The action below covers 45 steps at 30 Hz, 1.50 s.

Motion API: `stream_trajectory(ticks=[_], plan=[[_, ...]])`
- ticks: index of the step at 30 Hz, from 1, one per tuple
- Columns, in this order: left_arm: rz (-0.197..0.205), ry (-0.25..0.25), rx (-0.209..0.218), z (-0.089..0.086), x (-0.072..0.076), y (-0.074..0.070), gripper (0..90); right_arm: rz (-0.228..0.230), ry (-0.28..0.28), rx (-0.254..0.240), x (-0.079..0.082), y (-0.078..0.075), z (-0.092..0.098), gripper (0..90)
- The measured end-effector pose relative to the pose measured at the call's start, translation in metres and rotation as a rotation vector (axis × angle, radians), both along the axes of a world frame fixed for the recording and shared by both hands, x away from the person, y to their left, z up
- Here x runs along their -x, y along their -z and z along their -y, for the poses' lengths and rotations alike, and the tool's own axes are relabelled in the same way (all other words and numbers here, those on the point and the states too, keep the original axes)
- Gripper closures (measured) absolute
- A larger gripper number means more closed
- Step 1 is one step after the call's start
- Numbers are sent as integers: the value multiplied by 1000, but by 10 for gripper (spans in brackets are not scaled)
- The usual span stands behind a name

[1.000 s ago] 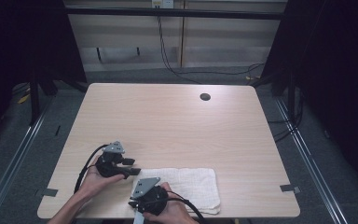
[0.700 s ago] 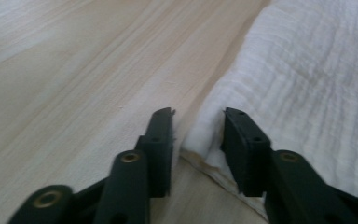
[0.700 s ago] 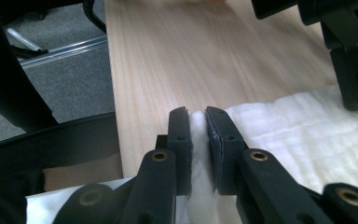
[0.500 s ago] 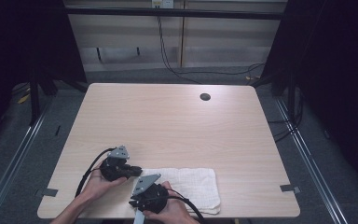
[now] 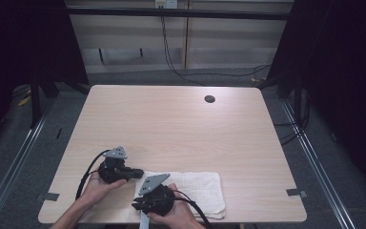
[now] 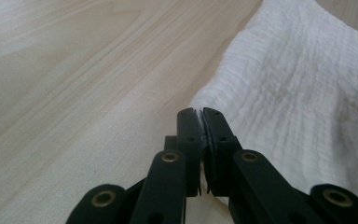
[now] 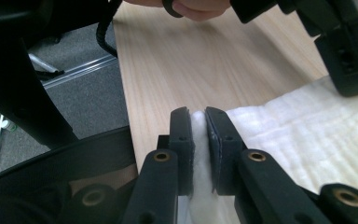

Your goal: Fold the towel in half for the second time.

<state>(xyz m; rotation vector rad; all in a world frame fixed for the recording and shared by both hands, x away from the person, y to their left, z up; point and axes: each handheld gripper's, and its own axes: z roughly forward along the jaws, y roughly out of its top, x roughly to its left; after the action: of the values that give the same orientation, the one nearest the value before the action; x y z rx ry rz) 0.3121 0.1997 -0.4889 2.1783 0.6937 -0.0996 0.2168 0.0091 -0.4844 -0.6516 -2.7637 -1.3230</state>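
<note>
Now, low at the left of the high view, my left gripper has just been closing its jaws; they pinch a thin edge of the white towel at its upper left corner. Right beside it, my right gripper is clamped on a thicker bunch of the same towel at its lower left corner. Both grips sit on one short side, I'd judge for lifting or folding it on the table. No writing is readable.

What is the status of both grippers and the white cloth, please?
Left gripper shut on white woven cloth edge. Right gripper shut on its near corner. Cloth flat on wooden table; nothing in the way.
</note>
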Motion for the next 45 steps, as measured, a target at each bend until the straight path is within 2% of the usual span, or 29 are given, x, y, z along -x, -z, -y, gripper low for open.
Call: stream_trajectory(ticks=[6,7,13,17,21,24,29,32,36,40,45], plan=[[-1,-11,37,-1,-1,-5,865,-4,1,-11,1,-4,1,821],[1,-15,52,-2,-1,-6,865,0,-1,-17,1,-5,1,821],[-3,-41,81,-7,-3,-11,865,-3,9,-51,-1,-15,5,822],[2,-52,70,-7,-6,-12,865,1,25,-59,-3,-19,6,824],[-12,-62,77,-8,-10,-12,866,11,38,-61,-3,-22,7,826],[-4,-68,86,-10,-11,-18,865,6,44,-78,-6,-25,7,829],[8,-80,100,-17,-12,-23,865,4,35,-92,-8,-30,3,831],[7,-100,124,-19,-12,-27,865,9,31,-103,-10,-33,-2,832],[15,-112,120,-22,-13,-30,866,28,20,-108,-14,-39,-7,832],[14,-126,139,-26,-13,-33,866,30,13,-113,-15,-43,-11,834],[29,-140,144,-35,-9,-41,866,32,-1,-142,-16,-50,-17,836]])
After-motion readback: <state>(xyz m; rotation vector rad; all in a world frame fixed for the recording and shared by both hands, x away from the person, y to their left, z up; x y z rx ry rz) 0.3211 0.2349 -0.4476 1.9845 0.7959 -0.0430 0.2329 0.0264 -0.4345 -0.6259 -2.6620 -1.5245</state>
